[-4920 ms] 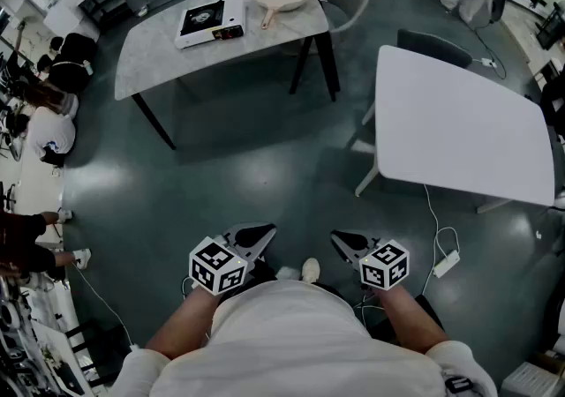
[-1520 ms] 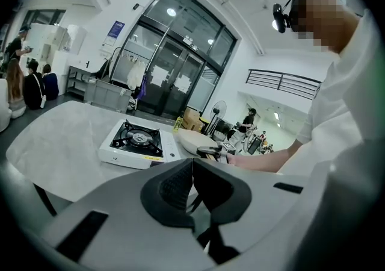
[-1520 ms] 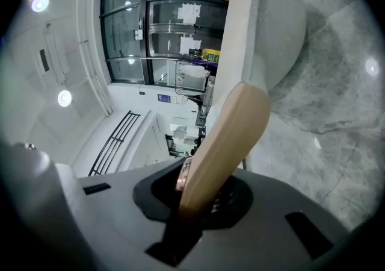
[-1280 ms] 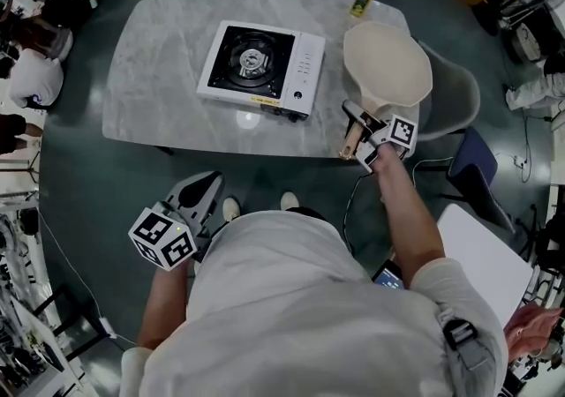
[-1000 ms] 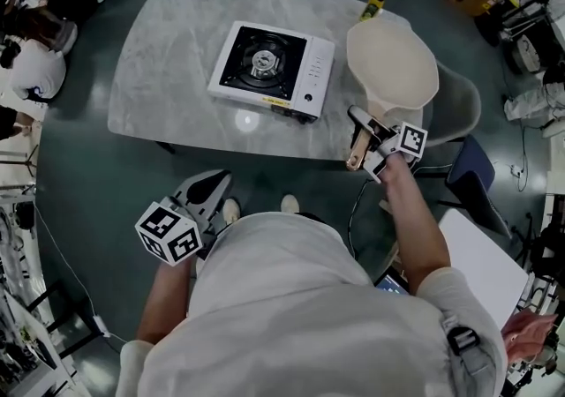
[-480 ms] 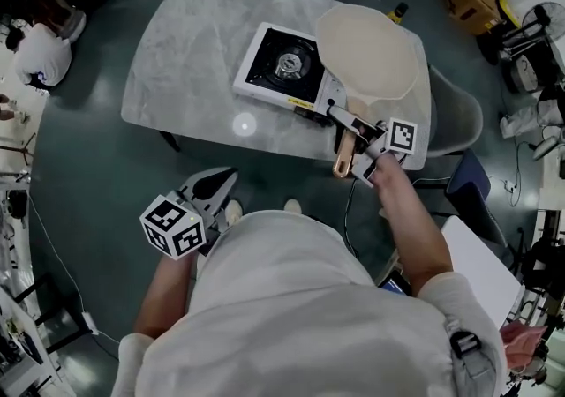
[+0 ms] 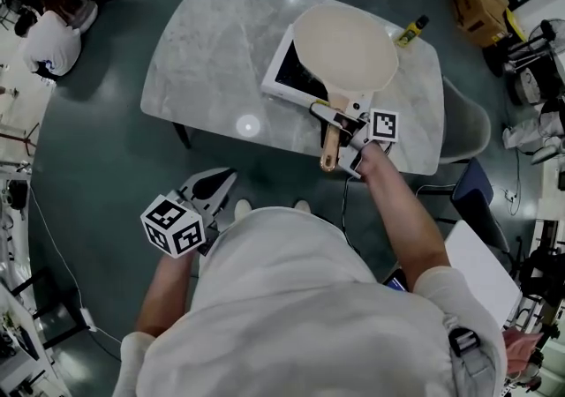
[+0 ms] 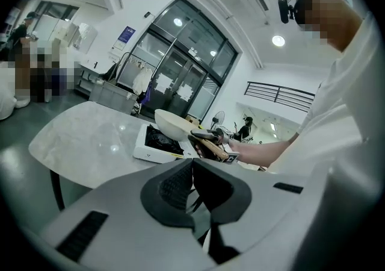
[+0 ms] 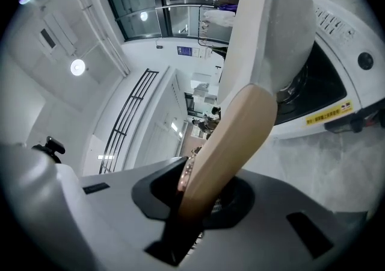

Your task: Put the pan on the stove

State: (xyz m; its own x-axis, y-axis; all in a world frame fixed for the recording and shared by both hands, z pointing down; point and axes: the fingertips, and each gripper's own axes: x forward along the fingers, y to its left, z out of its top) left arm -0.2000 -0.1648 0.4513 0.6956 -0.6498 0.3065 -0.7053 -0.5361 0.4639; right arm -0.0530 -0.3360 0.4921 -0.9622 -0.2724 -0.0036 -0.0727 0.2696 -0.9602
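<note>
Two grippers are showing. The right gripper (image 7: 340, 126) is pinching the wooden handle (image 9: 225, 143) of the pan (image 7: 344, 49). The pan is sitting over the stove (image 7: 284, 78) on the marble table (image 7: 203, 42) and covering most of it; whether the two are touching cannot be told. The left gripper (image 8: 192, 170) is hanging low beside the person's body, well apart from the table, with its jaws pressed together on nothing.

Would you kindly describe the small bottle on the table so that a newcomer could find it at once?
On the grey marble-topped table, look past the white stove and the cream pan to the far right edge. The bottle there is small, yellow-bodied and dark-capped, unlike its larger, pale neighbours.
</note>
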